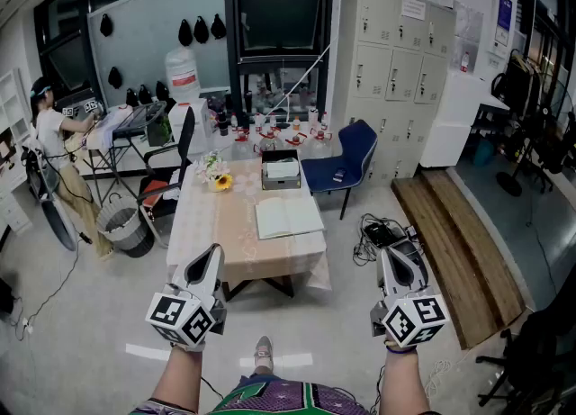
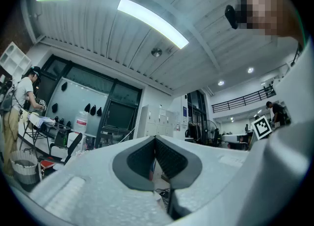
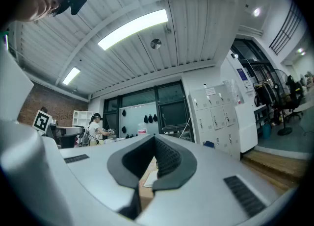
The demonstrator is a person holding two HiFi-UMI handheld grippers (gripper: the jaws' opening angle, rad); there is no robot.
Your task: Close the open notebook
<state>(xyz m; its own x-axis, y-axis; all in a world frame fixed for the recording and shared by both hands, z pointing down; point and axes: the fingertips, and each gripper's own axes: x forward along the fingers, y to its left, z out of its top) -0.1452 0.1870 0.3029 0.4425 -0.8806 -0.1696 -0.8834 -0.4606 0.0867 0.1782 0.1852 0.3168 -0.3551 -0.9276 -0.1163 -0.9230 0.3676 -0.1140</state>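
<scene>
Notebook [image 1: 288, 217] lies open and flat by right edge of table [image 1: 202, 233], pages up, nothing on it, so either cover looks free to swing. Left tool [image 1: 212, 256] and right tool [image 1: 397, 256] hang short of near edge, well apart from notebook, roughly level: likely carry pose before reach. Both pressed together, tips touching, empty, with nothing to grip yet. Right tool is on notebook's side; probably must spread to pinch cover. Box [image 1: 281, 173] and flowers [image 1: 216, 181] sit at far edge, apart from notebook.

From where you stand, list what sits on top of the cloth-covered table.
An open notebook, a flower bunch and a grey box holding something white. The cloth hides the tabletop itself.
</scene>
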